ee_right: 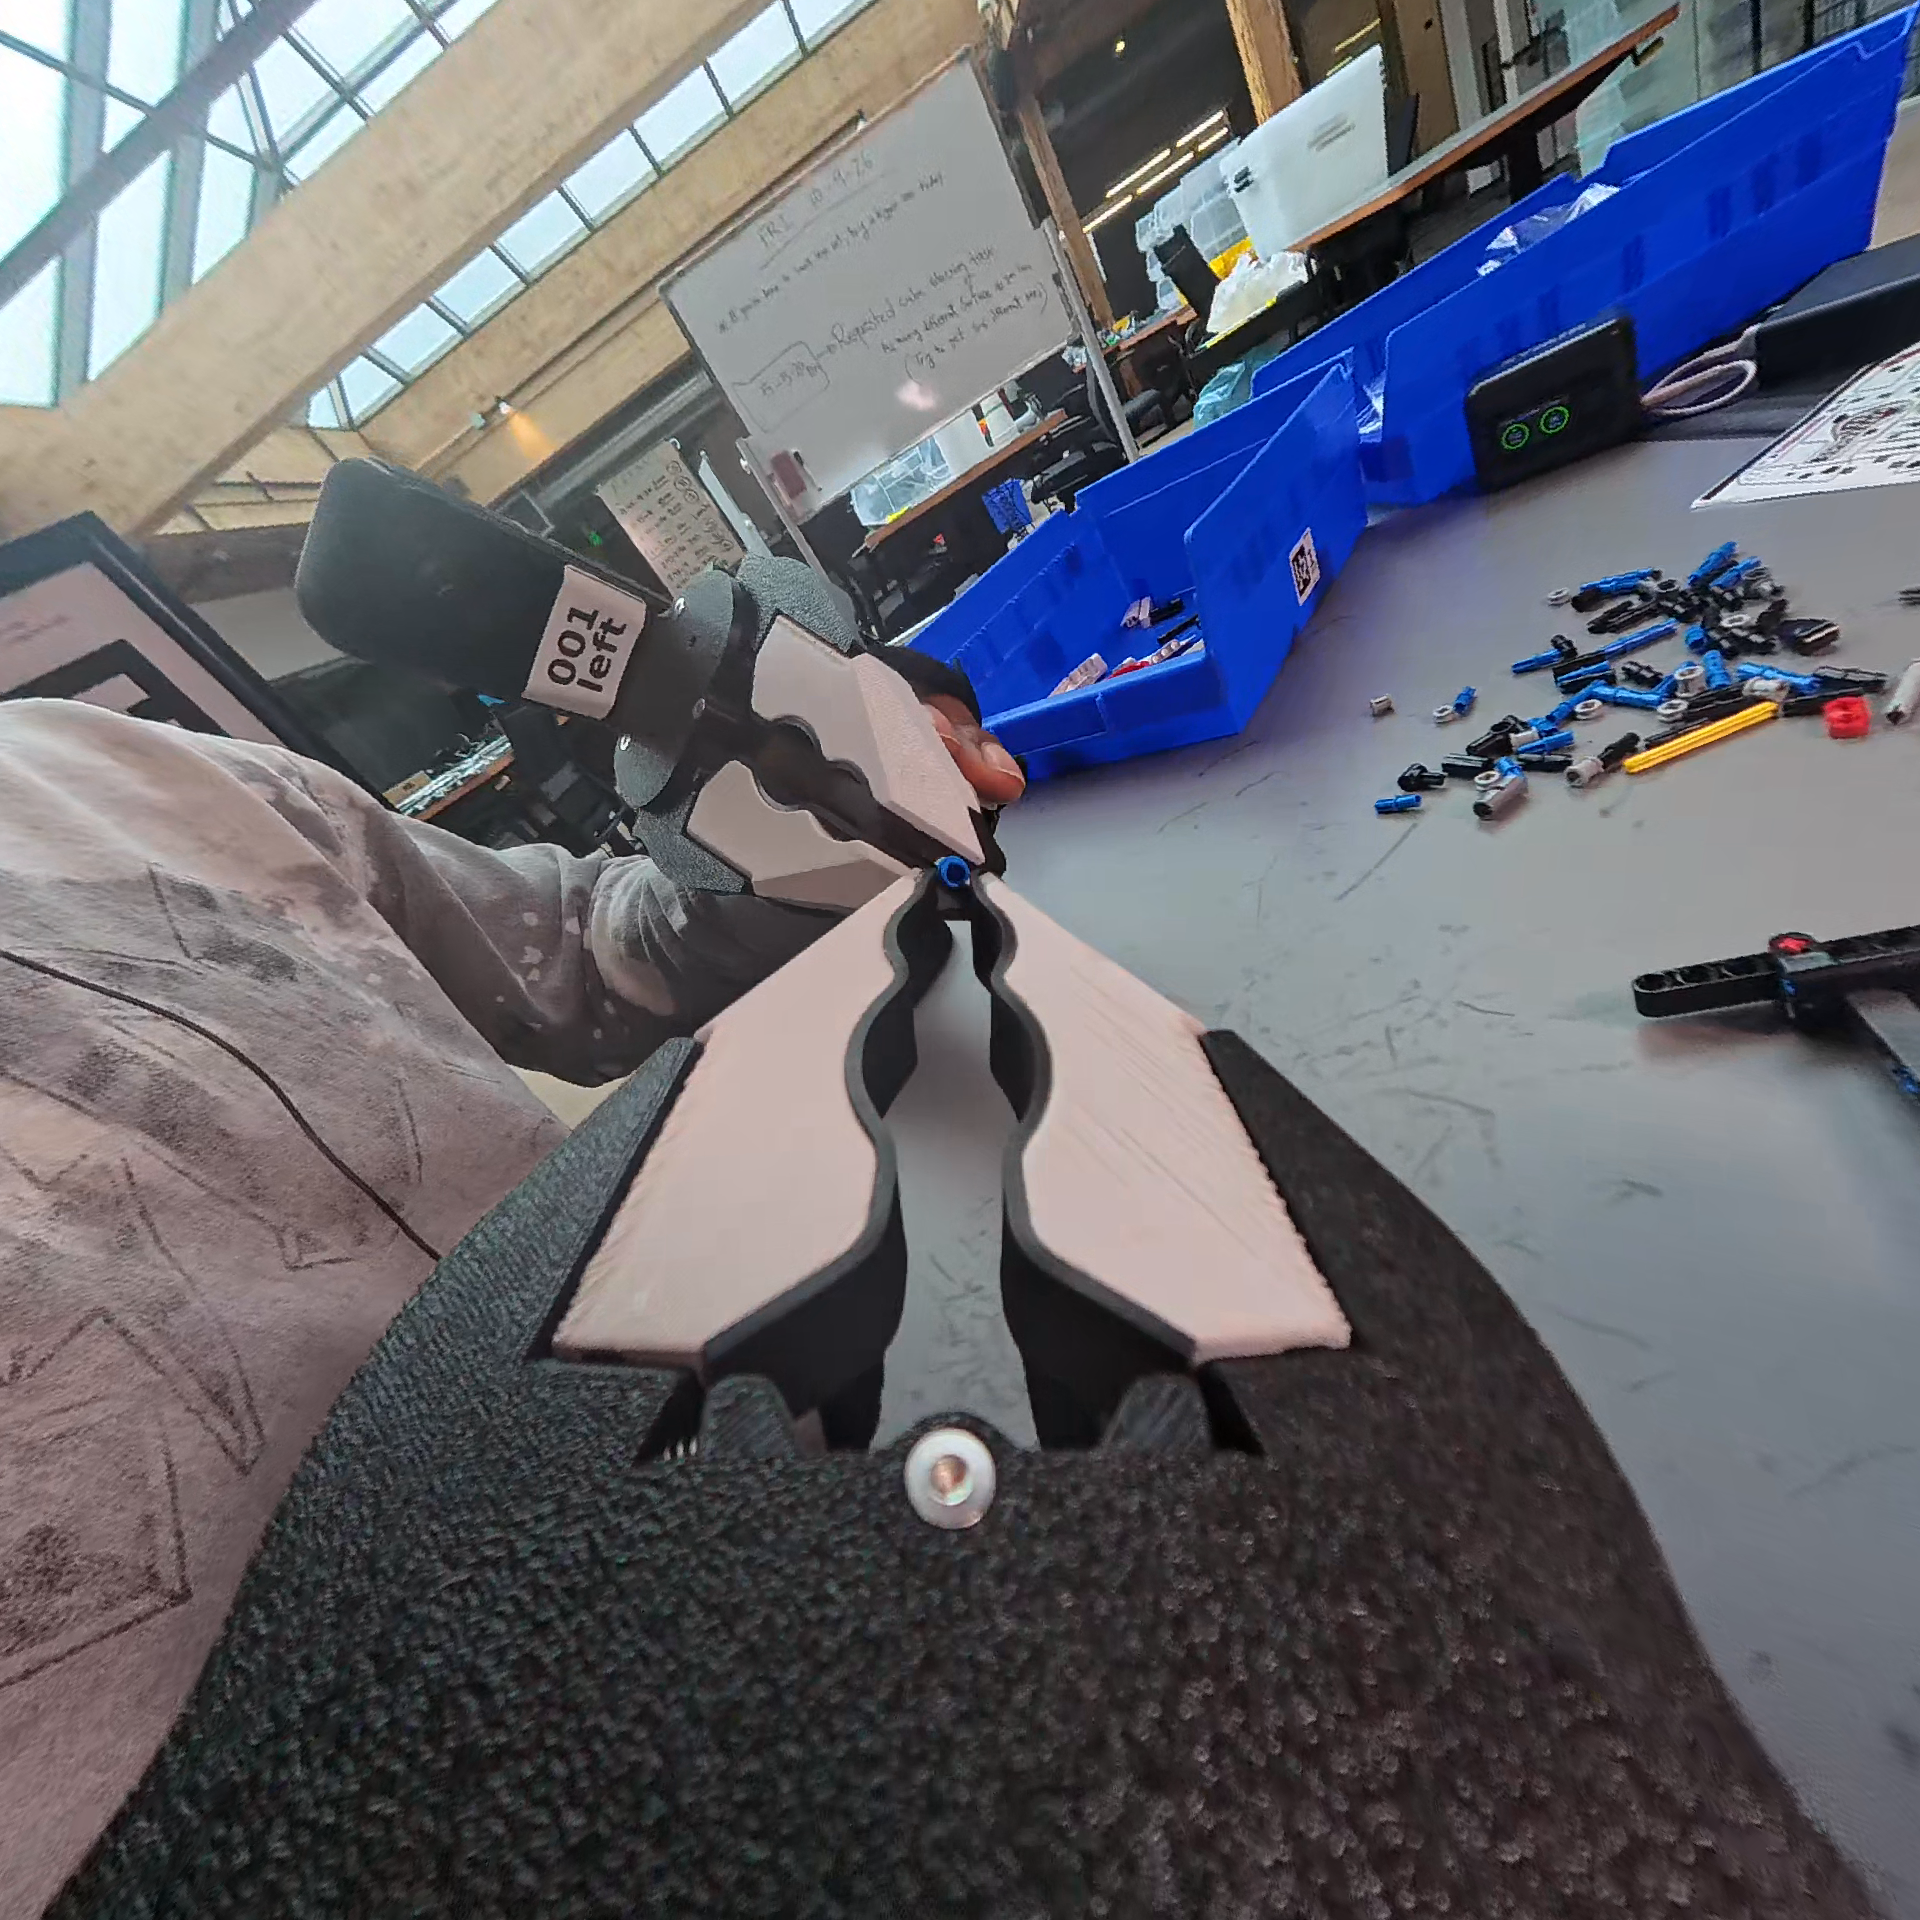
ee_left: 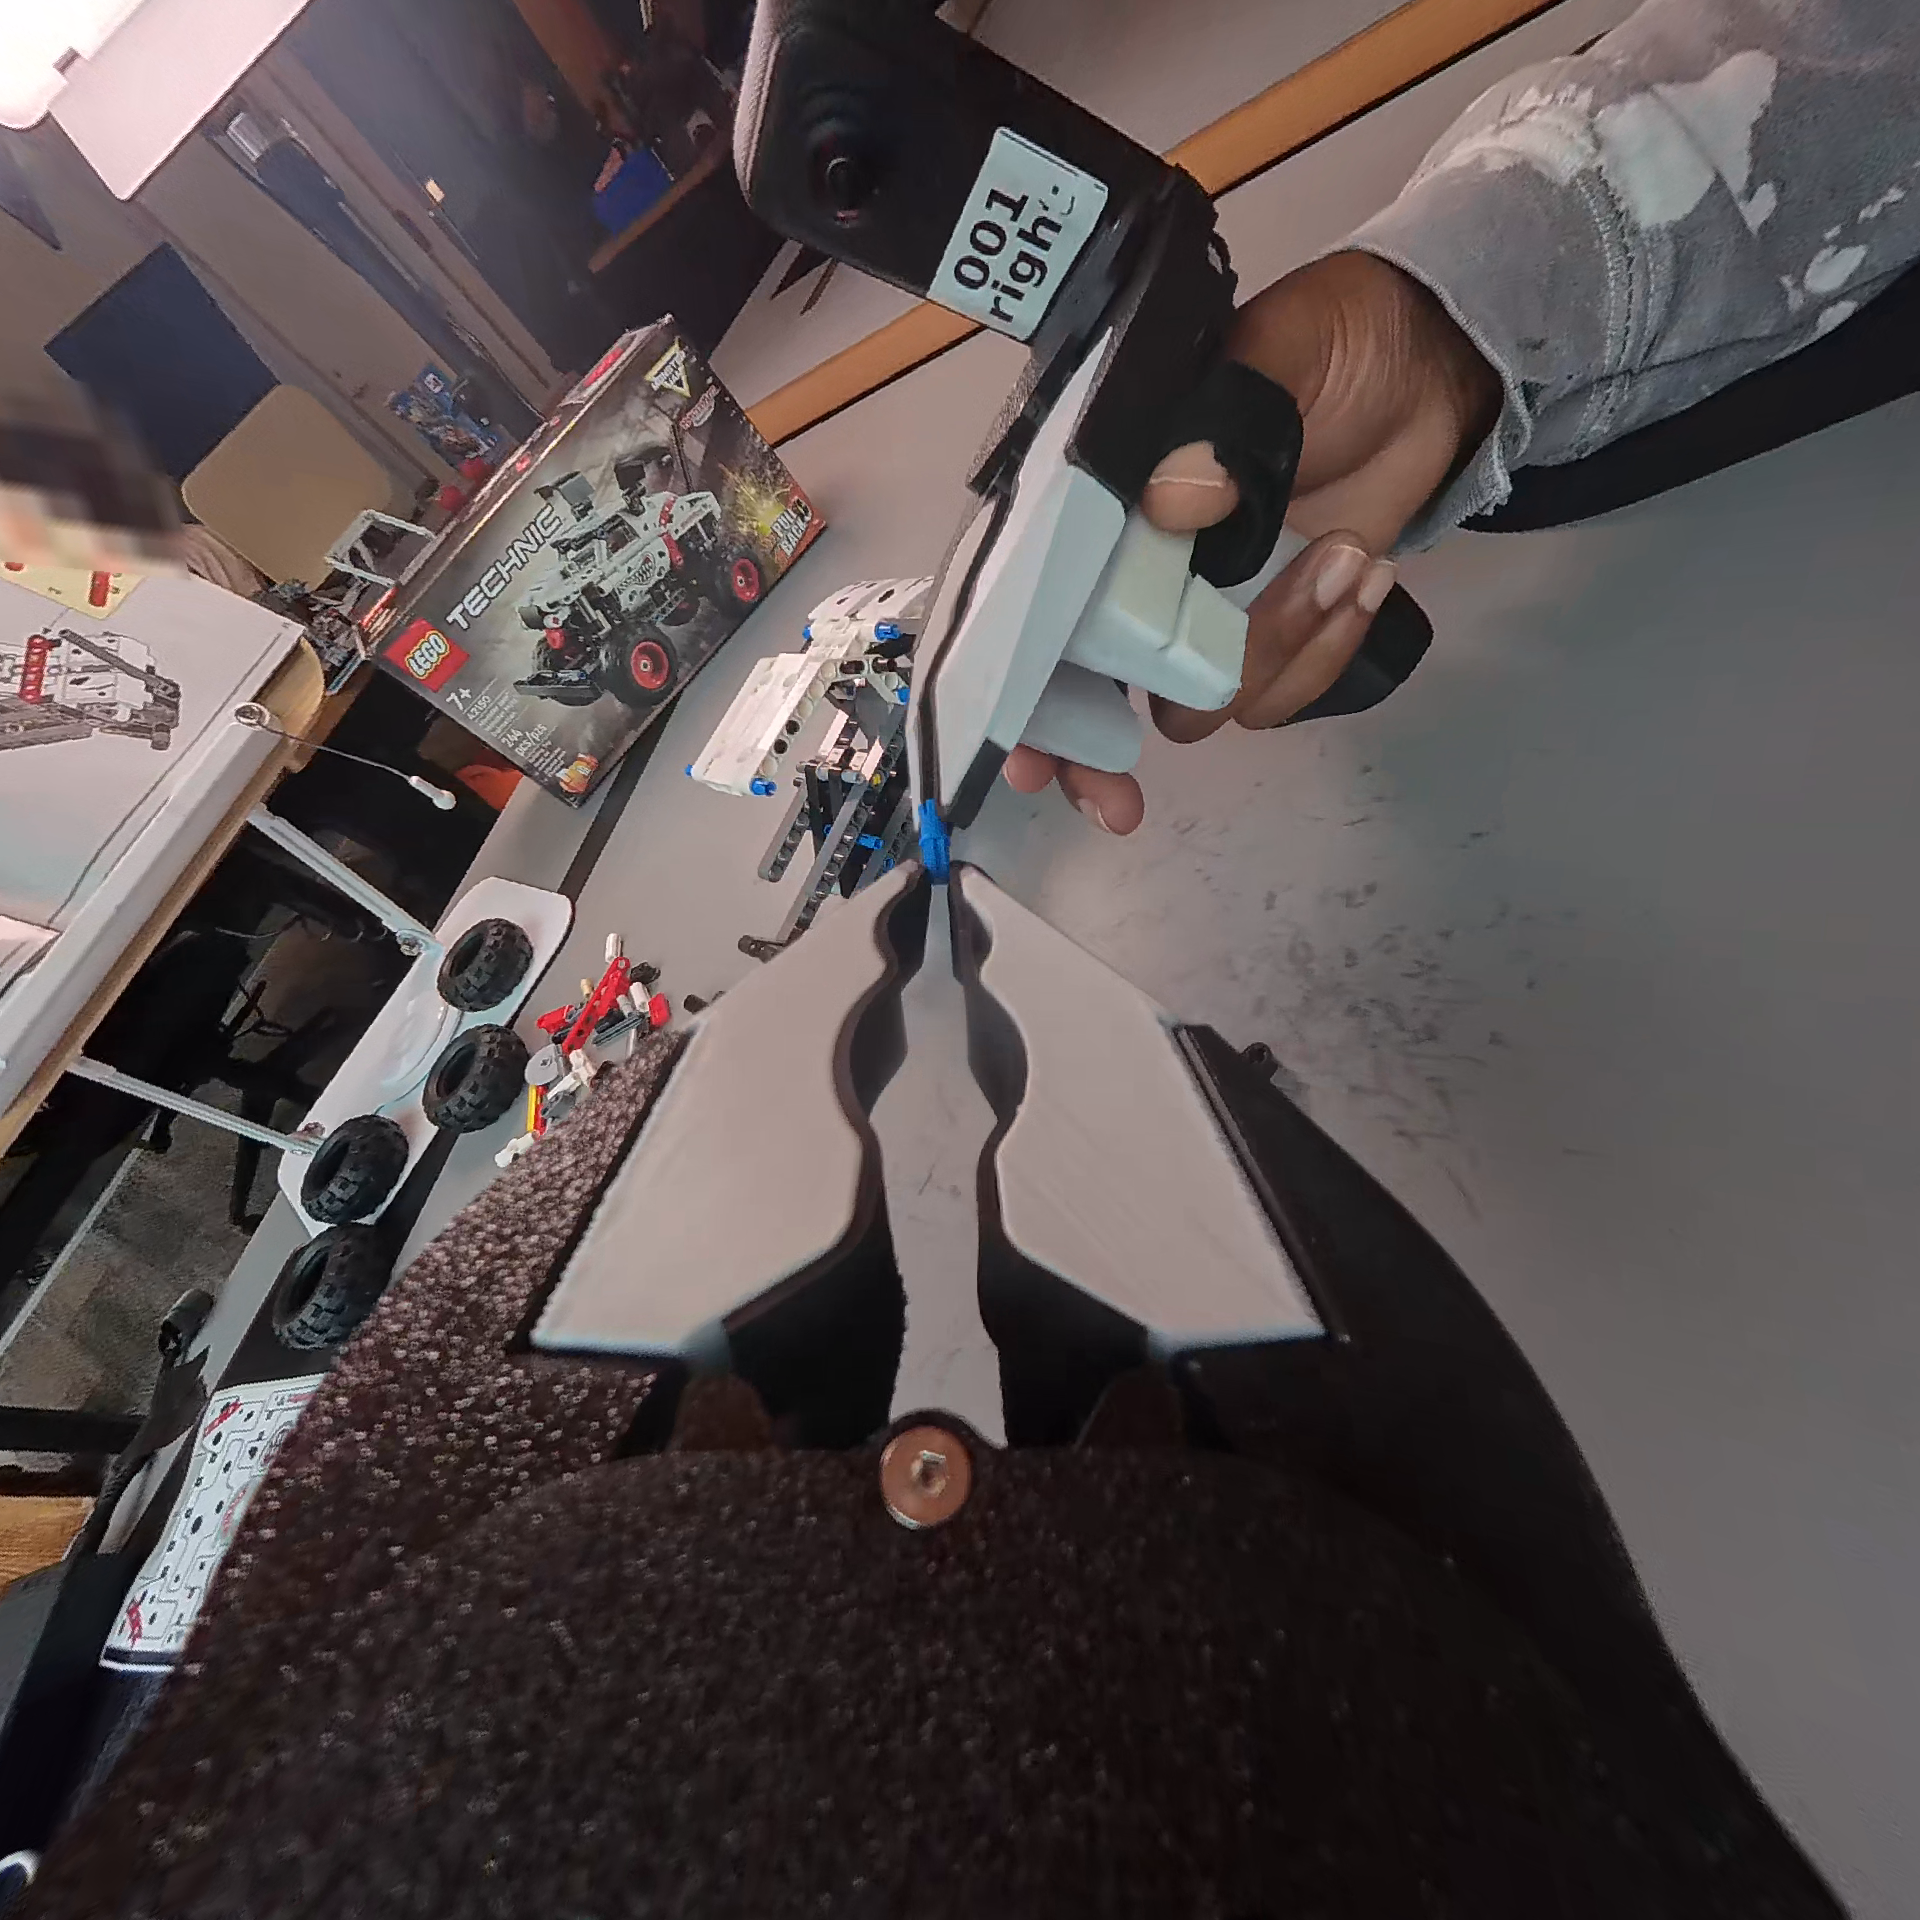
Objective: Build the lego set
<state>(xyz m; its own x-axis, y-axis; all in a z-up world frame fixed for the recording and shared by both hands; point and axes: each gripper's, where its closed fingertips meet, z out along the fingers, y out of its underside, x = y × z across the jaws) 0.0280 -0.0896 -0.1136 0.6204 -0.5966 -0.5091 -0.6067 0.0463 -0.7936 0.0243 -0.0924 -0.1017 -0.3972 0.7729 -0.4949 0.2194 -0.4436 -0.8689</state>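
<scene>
blue pin (ee_left: 933, 837) | small, held above table | pinched between both gripper tips, one at each end

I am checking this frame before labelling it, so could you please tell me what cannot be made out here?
- Blue pin: both views show only a stub; the tips of the left gripper and right gripper cover the rest, so which one grips it is unclear.
- Partly built model: left wrist view, its right side is behind the right gripper.
- Loose parts pile: right wrist view, too small to sort.
</scene>
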